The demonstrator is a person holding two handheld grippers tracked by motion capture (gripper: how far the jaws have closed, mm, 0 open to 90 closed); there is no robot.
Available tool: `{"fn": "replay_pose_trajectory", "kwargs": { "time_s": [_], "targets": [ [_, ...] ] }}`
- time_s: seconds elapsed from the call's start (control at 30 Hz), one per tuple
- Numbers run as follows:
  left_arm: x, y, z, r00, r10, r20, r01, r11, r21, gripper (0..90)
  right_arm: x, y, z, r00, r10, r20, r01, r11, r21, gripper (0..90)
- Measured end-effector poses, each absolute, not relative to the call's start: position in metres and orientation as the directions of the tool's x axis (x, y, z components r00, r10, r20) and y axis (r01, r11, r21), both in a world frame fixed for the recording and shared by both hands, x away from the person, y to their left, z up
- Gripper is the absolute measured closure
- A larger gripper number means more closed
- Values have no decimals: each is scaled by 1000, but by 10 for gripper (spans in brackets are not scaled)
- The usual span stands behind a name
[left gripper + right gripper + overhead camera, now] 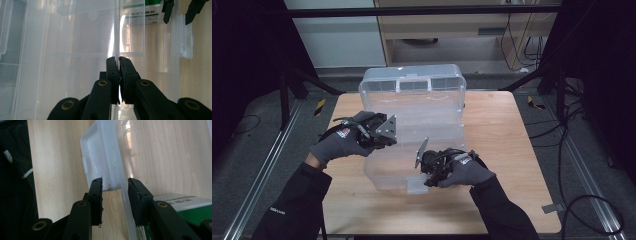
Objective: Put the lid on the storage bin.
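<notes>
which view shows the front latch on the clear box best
The right gripper view: the latch is close and sharp, just beyond the right gripper. The left gripper view shows it smaller at the right edge; the high view shows a small pale tab.

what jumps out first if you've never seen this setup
A big clear plastic organizer box lies open mid-table. The left gripper is shut on a thin edge of the box; the right gripper straddles the front wall by the latch, its jaws apart.

Clear plastic organizer box (pixel 422 107) w/ front latch (pixel 415 185), lid open, mid-table.
</notes>
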State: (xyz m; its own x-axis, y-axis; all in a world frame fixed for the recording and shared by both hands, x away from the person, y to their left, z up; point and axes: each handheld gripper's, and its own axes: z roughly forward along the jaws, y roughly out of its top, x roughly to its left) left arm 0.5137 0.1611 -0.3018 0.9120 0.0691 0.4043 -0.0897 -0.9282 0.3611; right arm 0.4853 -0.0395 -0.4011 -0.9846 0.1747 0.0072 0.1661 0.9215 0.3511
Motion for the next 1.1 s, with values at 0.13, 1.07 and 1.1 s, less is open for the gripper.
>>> {"fn": "replay_pose_trajectory", "kwargs": {
  "time_s": [0.13, 1.07, 1.1],
  "targets": [
    [513, 161, -303, 912, 73, 403, -88, -926, 367, 859, 484, -43, -398, -982, 188, -12, 170, 910, 378, 651],
    [509, 162, -308, 936, 72, 344, -73, -917, 392, 850, 476, -115, -373, -923, 383, 41, 312, 682, 662, 646],
    [507, 163, -308, 935, 87, 343, -57, -919, 389, 849, 475, -117, -372, -920, 390, 42, 314, 668, 674, 657]
  ]
}}
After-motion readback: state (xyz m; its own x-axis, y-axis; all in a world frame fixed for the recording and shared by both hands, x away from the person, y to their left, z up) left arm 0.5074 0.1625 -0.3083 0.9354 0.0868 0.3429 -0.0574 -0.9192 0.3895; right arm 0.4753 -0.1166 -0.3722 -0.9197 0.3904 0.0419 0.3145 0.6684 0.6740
